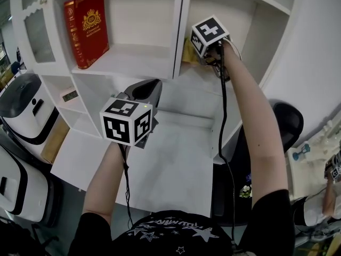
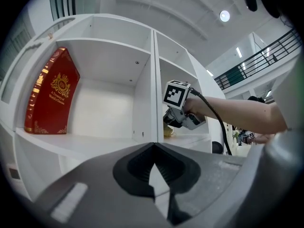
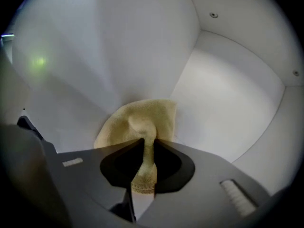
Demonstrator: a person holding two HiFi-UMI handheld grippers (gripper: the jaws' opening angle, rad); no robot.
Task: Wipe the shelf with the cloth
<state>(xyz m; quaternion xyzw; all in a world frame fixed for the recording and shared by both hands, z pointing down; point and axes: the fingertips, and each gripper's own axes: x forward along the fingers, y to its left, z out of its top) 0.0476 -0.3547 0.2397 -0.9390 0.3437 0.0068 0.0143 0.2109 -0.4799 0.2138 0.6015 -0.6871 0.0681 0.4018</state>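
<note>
- The right gripper [image 3: 142,142] was reaching into the right-hand compartment of the white shelf [image 1: 133,58], arm stretched out, marker cube facing up.
- Its jaws were pinched tight on the yellow cloth [image 3: 142,120], with a fold of the fabric running down between the tips and out below them.
- The rest of the cloth bunched out in front of the jaws. It lay against a white surface inside that compartment, near where the panels met.
- From the head view, a bit of yellow showed just beside the central divider, at the level of the shelf board.
- The left gripper [image 1: 145,91] hung lower, over the white counter [image 1: 176,164], well apart from the cloth.
- Its jaws were closed tip to tip and held nothing.
- It pointed at the shelf front.
- A red book [image 1: 85,28] stood upright in the left compartment, against the left wall, leaning slightly.
</note>
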